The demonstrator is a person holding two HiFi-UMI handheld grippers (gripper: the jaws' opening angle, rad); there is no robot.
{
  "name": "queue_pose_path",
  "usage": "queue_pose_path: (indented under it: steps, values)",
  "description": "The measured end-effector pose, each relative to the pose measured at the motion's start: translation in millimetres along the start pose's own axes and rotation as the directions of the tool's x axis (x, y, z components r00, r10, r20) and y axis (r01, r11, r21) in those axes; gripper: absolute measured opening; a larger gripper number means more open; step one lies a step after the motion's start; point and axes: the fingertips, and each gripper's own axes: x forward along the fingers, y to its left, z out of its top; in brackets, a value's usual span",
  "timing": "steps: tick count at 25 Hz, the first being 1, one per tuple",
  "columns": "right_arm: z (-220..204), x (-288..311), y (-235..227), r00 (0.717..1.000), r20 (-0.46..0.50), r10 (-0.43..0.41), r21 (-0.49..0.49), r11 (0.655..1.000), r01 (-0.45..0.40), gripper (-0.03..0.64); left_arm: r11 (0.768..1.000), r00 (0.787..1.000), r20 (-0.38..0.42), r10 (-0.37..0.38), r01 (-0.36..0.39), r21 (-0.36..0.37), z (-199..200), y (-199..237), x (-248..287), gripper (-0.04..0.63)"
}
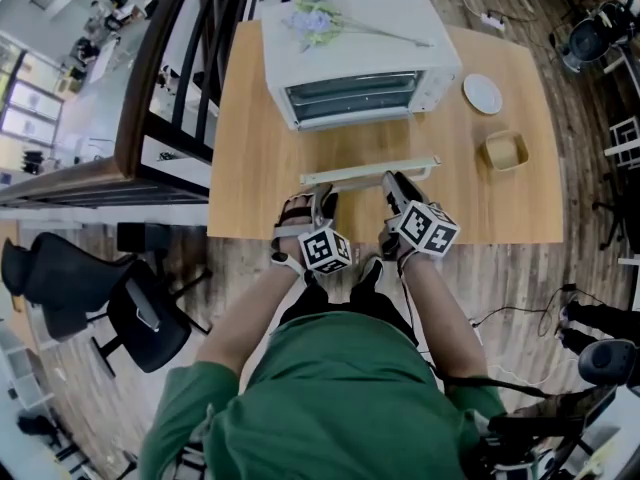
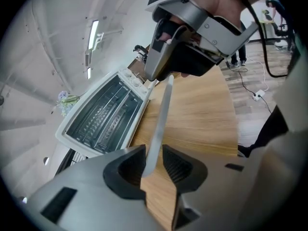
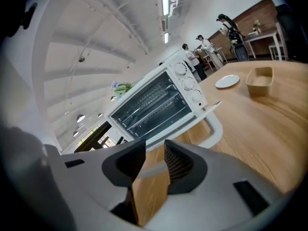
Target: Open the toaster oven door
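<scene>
The white toaster oven [image 1: 350,58] stands at the back of the wooden table [image 1: 250,168] with its door folded down toward me and the wire rack inside in plain sight. The door's pale handle bar [image 1: 368,173] runs across in front. My left gripper [image 1: 322,200] is at the bar's left part; in the left gripper view the handle bar [image 2: 161,119] passes between the pads [image 2: 179,166] with a gap beside it, so this gripper [image 2: 154,165] is open. My right gripper [image 1: 396,184] is at the bar's right part, its jaws [image 3: 150,160] open around the bar [image 3: 150,171].
A bunch of flowers [image 1: 315,18] lies on top of the oven. A white plate [image 1: 482,93] and a small wooden box [image 1: 505,151] sit on the table to the right. A dark railing [image 1: 150,88] borders the table's left side, with office chairs [image 1: 140,313] below it.
</scene>
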Motion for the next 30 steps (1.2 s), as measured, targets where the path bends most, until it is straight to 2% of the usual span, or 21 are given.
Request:
queue_pose_path:
  steps: [3,5,11,14,16,17,19,20,22,24,27,30]
  values:
    - [-9,5,-14,0.999,-0.043,-0.018,0.156,0.987,0.024,0.129,1.0,1.0,-0.009,-0.014,0.014,0.01,-4,-9,3,0.121]
    - [-19,9,-21,0.997,-0.073,-0.004,0.238,0.971,0.022,0.093,0.999,0.999,-0.019,-0.039,0.039,0.011,-10,-18,4,0.121]
    - [-42,13,-36,0.994,-0.112,0.014,0.306,0.952,0.021,0.083,0.992,0.991,-0.056,-0.118,0.116,-0.043,-33,-42,0,0.121]
    - [-52,14,-42,0.99,-0.138,0.005,0.318,0.947,0.04,0.081,0.98,0.985,-0.061,-0.162,0.154,-0.123,-42,-51,-5,0.121]
    - [-56,15,-45,0.99,-0.142,0.005,0.329,0.944,0.042,0.081,0.952,0.977,-0.064,-0.201,0.18,-0.247,-52,-54,-8,0.121]
    - [-58,16,-47,0.989,-0.146,0.004,0.331,0.942,0.045,0.081,0.925,0.973,-0.067,-0.222,0.188,-0.33,-60,-54,-9,0.121]
    - [-62,17,-51,0.987,-0.16,-0.002,0.331,0.942,0.055,0.081,0.853,0.965,-0.084,-0.249,0.177,-0.491,-83,-51,-11,0.121]
    - [-64,17,-52,0.986,-0.167,-0.006,0.328,0.943,0.061,0.081,0.822,0.963,-0.097,-0.25,0.158,-0.547,-95,-47,-12,0.121]
    - [-67,17,-54,0.984,-0.176,-0.012,0.325,0.943,0.069,0.081,0.789,0.967,-0.121,-0.225,0.108,-0.605,-114,-34,-15,0.121]
    - [-69,18,-57,0.983,-0.184,-0.017,0.322,0.944,0.076,0.081,0.775,0.974,-0.136,-0.183,0.058,-0.629,-125,-16,-17,0.121]
    - [-76,20,-62,0.978,-0.209,-0.028,0.31,0.946,0.093,0.081,0.74,0.984,-0.132,-0.122,0.001,-0.673,-130,12,-17,0.121]
    - [-75,18,-66,0.977,-0.211,-0.044,0.293,0.95,0.106,0.081,0.703,0.989,-0.119,-0.085,-0.025,-0.711,-126,32,-17,0.121]
